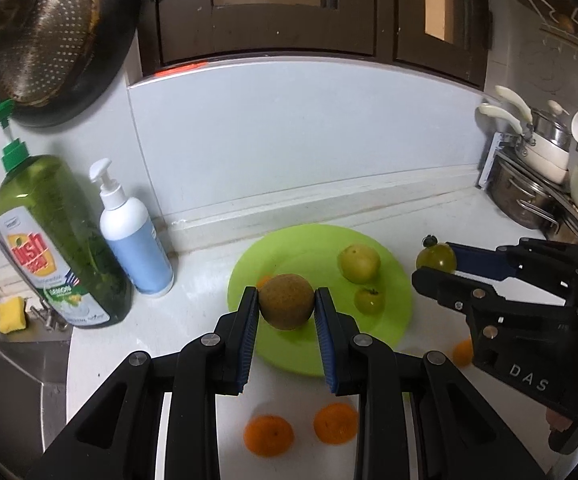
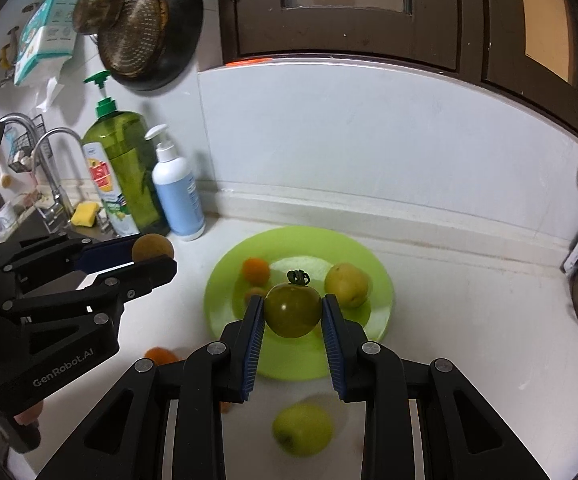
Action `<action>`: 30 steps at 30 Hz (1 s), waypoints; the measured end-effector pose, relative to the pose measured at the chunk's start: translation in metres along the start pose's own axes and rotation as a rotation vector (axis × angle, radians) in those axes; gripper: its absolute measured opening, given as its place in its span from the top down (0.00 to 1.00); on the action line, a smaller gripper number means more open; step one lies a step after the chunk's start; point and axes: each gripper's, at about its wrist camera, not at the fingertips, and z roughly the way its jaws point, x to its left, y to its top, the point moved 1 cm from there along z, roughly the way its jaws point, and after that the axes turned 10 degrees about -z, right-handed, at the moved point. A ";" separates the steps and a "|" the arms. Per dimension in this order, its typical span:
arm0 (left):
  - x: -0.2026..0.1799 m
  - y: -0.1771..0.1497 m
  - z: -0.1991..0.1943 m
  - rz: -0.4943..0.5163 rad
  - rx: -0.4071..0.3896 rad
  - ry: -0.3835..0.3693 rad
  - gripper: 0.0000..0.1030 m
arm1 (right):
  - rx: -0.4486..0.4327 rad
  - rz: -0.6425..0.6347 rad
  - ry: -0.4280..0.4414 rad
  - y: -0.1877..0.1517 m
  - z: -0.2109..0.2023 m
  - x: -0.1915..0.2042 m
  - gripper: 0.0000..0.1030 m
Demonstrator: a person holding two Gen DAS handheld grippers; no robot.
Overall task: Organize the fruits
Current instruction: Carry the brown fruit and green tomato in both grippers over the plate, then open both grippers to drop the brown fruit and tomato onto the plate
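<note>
Above the white counter (image 1: 429, 216), both grippers carry fruit toward the green plate (image 1: 399, 304). The left gripper (image 1: 286, 302) pinches a brown kiwi (image 1: 286, 302) between its blue pads, and the kiwi hangs over the near left part of the plate. The right gripper (image 2: 293, 312) clamps a green tomato (image 2: 293, 310), stem up, over the near middle of the plate; from the left camera that tomato sits off to the right of the plate's edge, so how far over the plate it really is I cannot tell. Already on the plate lie a yellow-green fruit (image 2: 346, 285) at the right and a small orange (image 2: 255, 270) at the left. The bare middle of the plate lies ahead of and below both sets of jaws, so I judge either hand could lower and let go there. Loose on the counter nearer the person remain two oranges (image 1: 268, 436) and a green apple (image 2: 302, 429).
</note>
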 end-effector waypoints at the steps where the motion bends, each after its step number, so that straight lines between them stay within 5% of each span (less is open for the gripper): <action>1: 0.000 0.003 0.004 0.000 0.005 -0.002 0.72 | 0.003 0.001 0.001 0.003 0.004 -0.003 0.71; 30: 0.010 0.044 0.135 0.020 0.198 0.008 0.73 | 0.196 0.060 0.065 0.041 0.148 -0.061 0.71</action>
